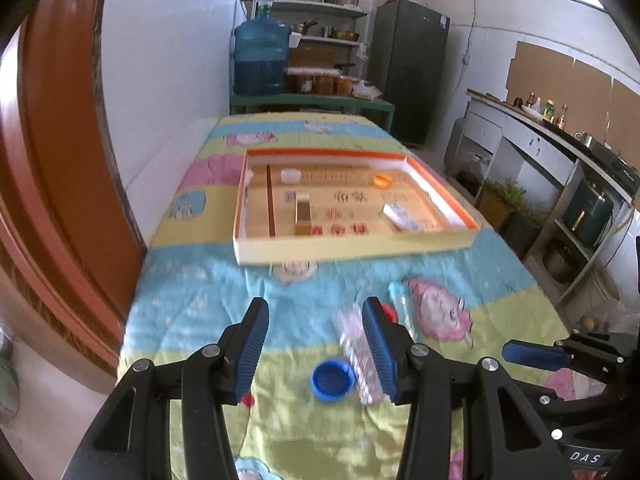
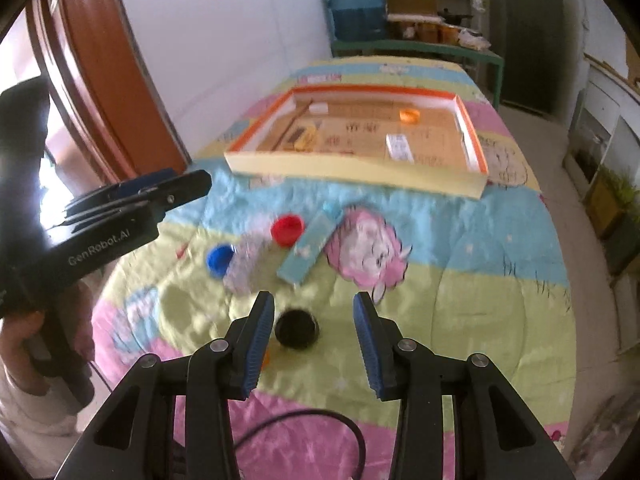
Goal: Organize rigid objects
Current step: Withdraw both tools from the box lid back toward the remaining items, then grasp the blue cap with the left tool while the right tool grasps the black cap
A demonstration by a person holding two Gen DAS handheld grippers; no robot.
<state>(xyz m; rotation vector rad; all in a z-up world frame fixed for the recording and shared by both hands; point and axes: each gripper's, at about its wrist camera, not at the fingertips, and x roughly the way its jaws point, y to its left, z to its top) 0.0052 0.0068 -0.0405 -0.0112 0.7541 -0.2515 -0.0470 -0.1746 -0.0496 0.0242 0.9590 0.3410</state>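
Blue-padded fingers of the left gripper [image 1: 316, 344] stand apart over the patterned quilt [image 1: 200, 300], nothing between the pads; the table shows through the gap. Landmark for all places: the shallow orange-rimmed tray [image 1: 352, 246] lying flat mid-table.

On the near side of the tray, loose on the quilt:
- blue cap [image 1: 333, 382], open side up, closest to the left gripper, just beneath the gap between its fingers.
- clear plastic packet [image 1: 358, 354], just beside the blue cap, partly behind the left gripper's right finger.
- red cap [image 2: 287, 230], nearer the tray than the blue cap, just beside the packet.
- light blue flat box [image 2: 310, 248], lying at a slant, one end pointing towards the tray, just right of the red cap.
- black round cap [image 2: 297, 328], farthest from the tray; the right gripper [image 2: 314, 338] hovers over it, jaws apart, holding nothing. The cap sits nearer the left finger; contact cannot be told.

Inside the tray:
- white cap [image 1: 290, 176] and orange cap [image 1: 382, 181] near the far wall.
- brown-and-yellow block [image 1: 303, 214] left of centre.
- white printed box [image 1: 402, 216] towards the right wall.

Motion blur softens both views.
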